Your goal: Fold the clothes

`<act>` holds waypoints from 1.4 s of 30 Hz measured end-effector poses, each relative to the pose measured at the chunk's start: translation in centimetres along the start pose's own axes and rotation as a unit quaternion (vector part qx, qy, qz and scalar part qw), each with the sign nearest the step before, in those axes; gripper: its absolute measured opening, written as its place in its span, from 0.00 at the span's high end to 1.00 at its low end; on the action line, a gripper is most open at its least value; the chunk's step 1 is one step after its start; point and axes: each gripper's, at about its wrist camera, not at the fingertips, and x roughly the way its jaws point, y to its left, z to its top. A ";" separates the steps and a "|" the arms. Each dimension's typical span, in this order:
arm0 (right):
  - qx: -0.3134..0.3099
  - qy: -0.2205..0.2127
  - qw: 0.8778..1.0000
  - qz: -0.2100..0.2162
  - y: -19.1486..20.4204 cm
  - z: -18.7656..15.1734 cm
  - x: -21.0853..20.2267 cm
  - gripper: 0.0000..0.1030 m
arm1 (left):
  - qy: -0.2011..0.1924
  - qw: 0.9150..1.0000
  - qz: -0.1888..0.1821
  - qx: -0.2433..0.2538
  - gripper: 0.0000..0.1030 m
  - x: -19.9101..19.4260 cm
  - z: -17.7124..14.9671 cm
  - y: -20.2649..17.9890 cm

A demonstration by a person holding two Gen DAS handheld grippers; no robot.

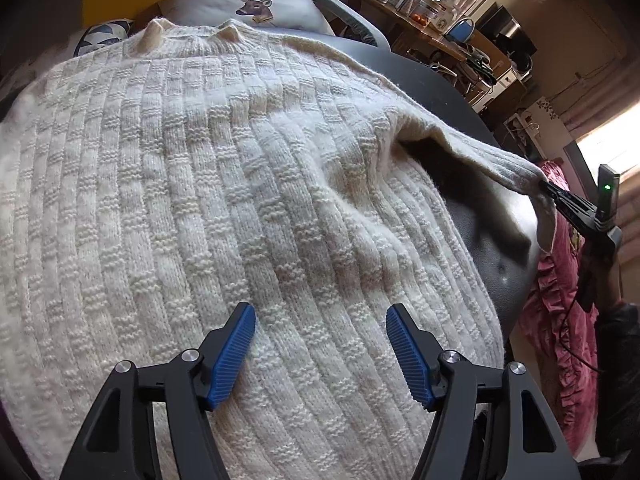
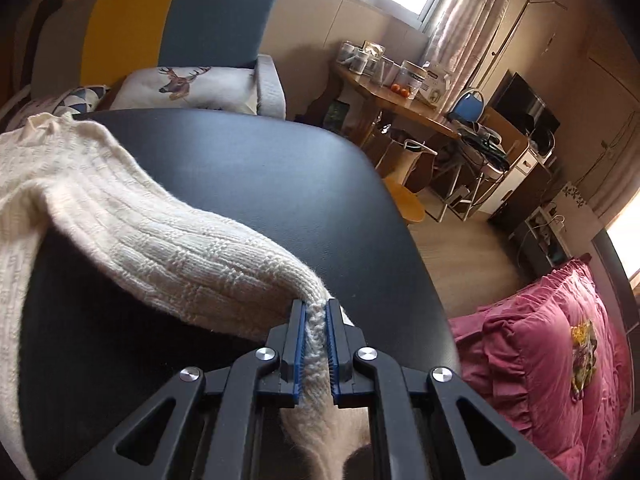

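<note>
A cream knitted sweater point(image 1: 208, 184) lies spread over a black table point(image 2: 256, 168), collar at the far end. My left gripper point(image 1: 320, 340) hovers open just above the sweater's lower body, blue pads apart with only fabric below them. The sweater's right sleeve point(image 2: 192, 256) is lifted off the table in an arch. My right gripper point(image 2: 316, 332) is shut on the sleeve cuff, which runs between its blue pads. In the left wrist view the right gripper point(image 1: 546, 186) shows at the far right, holding the sleeve point(image 1: 480, 148) end up.
A sofa point(image 2: 180, 20) with a deer-print cushion point(image 2: 188, 84) stands beyond the table. A pink ruffled bedspread point(image 2: 560, 352) lies to the right. A cluttered wooden desk point(image 2: 400, 96) and a small yellow stool point(image 2: 408, 200) stand past the table's right edge.
</note>
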 end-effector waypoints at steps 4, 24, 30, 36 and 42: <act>0.001 0.032 0.999 0.002 -0.8 -0.2 3.4 0.91 | -0.006 1.000 0.004 0.000 0.33 -0.6 1.2 0.8; 0.274 0.049 0.948 0.156 -8.6 -1.0 5.1 0.74 | -0.055 0.992 0.055 0.102 0.29 2.3 17.3 -3.8; 0.181 0.085 0.977 0.072 -4.8 2.0 9.2 0.66 | -0.044 0.994 0.062 0.077 0.30 5.7 21.0 -3.0; 0.167 0.086 0.980 0.069 -5.3 3.4 10.4 0.64 | -0.046 0.994 0.052 0.089 0.30 7.9 24.0 -3.2; 0.165 0.083 0.980 0.075 -5.8 3.6 10.9 0.64 | -0.013 0.992 0.079 0.096 0.30 12.4 26.9 -3.9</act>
